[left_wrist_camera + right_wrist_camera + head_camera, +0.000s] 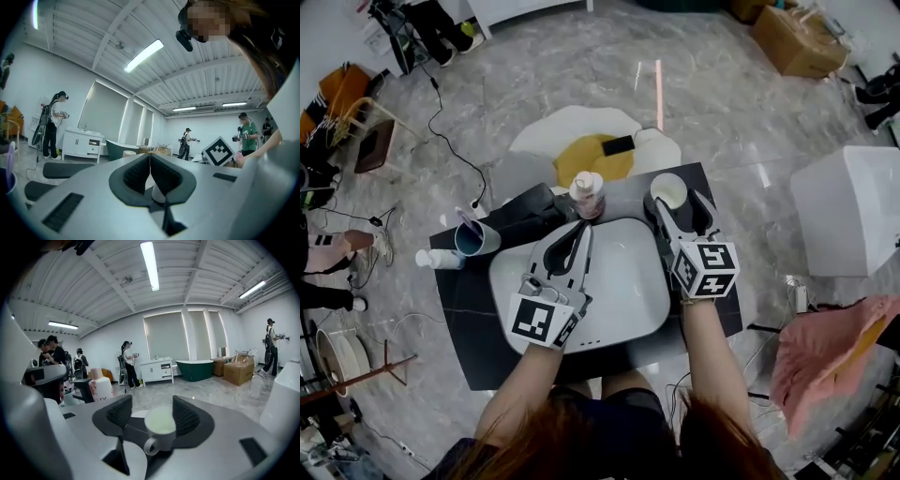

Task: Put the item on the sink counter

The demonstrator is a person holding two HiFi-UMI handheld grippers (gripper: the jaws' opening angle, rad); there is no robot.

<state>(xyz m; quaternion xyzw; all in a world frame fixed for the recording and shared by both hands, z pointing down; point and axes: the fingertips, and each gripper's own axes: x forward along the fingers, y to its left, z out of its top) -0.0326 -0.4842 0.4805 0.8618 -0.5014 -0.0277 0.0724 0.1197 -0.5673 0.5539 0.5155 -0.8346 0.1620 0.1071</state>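
The white mug [159, 425] looks hard, slippery and breakable; squeeze its round sides gently. Right tongs [151, 403] stand apart around it, left tongs [150, 159] together.

- No legible words, brand names or numbers found in any view.
- Only signs: black-and-white square code patterns on the grey marker cube [546, 319] of the left gripper [581, 230] and on the matching second cube [706, 269] of the right gripper [680, 206]. Blocks only, no letters or digits.
- Same kind of square code on a white marker panel [218, 151] in the left gripper view.
- Faint print low on a white-and-pink plastic bottle [100, 385], too blurred to read.
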